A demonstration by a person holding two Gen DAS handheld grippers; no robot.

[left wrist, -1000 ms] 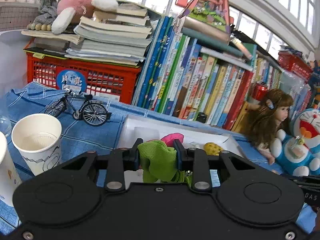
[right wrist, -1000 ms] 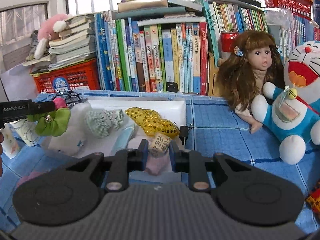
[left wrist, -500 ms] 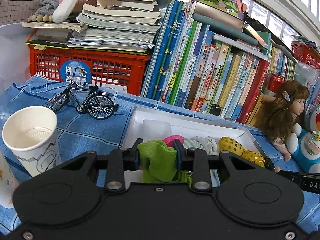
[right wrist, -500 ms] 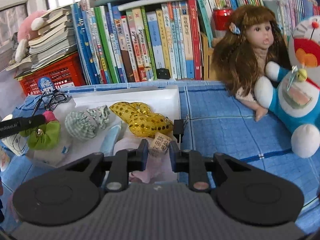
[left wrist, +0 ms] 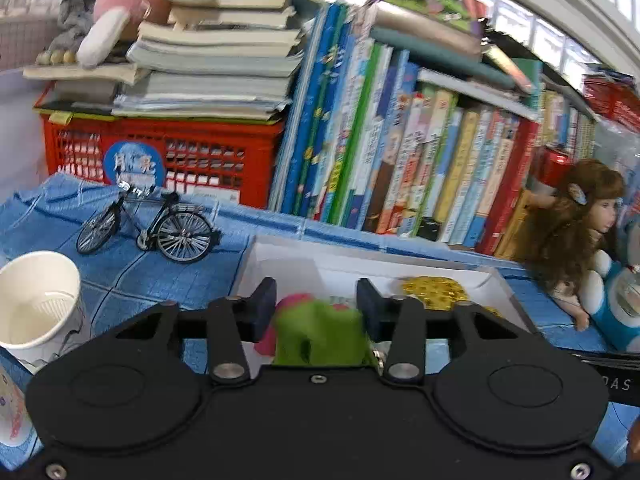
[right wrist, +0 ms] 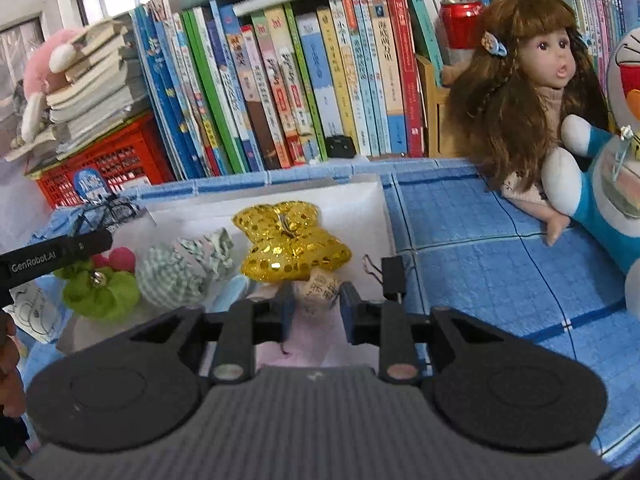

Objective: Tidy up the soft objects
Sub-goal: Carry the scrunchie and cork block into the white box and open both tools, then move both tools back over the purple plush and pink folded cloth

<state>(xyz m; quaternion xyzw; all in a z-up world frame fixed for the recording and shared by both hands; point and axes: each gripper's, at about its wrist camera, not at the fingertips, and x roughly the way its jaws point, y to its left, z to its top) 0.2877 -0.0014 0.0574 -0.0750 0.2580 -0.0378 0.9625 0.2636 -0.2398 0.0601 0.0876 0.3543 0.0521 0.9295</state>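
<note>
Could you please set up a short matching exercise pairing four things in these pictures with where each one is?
Things:
1. green pouch
2. gold sequin pouch
3. toy bicycle
4. pink plush

Places:
A. on the stacked books above the red crate
B. on the blue cloth, left of the white tray
C. between the left tongs
D. in the white tray, beside the checked pouch

Pairs: 1-C, 2-D, 3-B, 4-A
</note>
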